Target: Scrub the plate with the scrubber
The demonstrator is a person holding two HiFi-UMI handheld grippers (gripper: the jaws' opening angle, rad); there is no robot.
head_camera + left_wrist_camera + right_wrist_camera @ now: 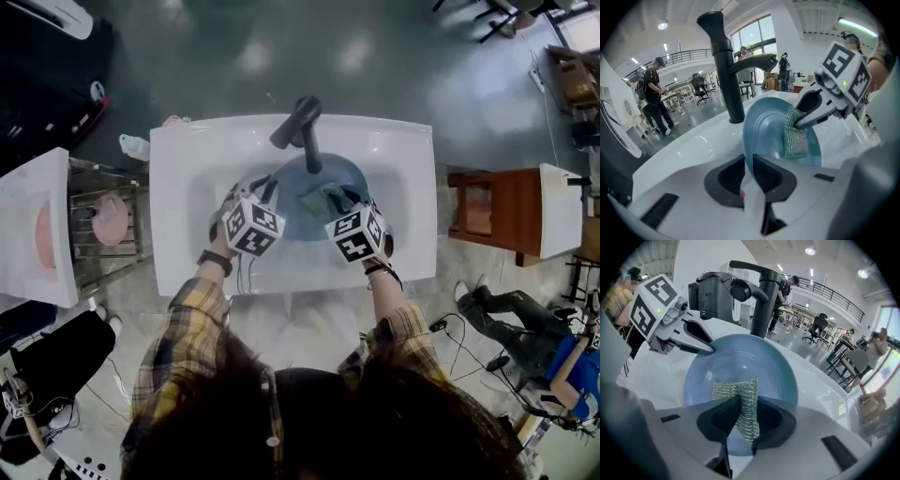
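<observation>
We pinch the glossy blue plate (764, 126) by its rim in our left gripper (748, 164). Our right gripper (740, 404) clamps the folded silvery-green mesh scrubber (724, 390) against its face.

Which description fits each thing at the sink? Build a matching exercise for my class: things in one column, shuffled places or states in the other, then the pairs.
Things:
1. plate
2. scrubber
3. faucet

Descriptions:
A. black, upright behind the plate
B. rim clamped by the left hand-held gripper
C. pinched in the right hand-held gripper, lying against the plate's face

Pairs: 1-B, 2-C, 3-A
</observation>
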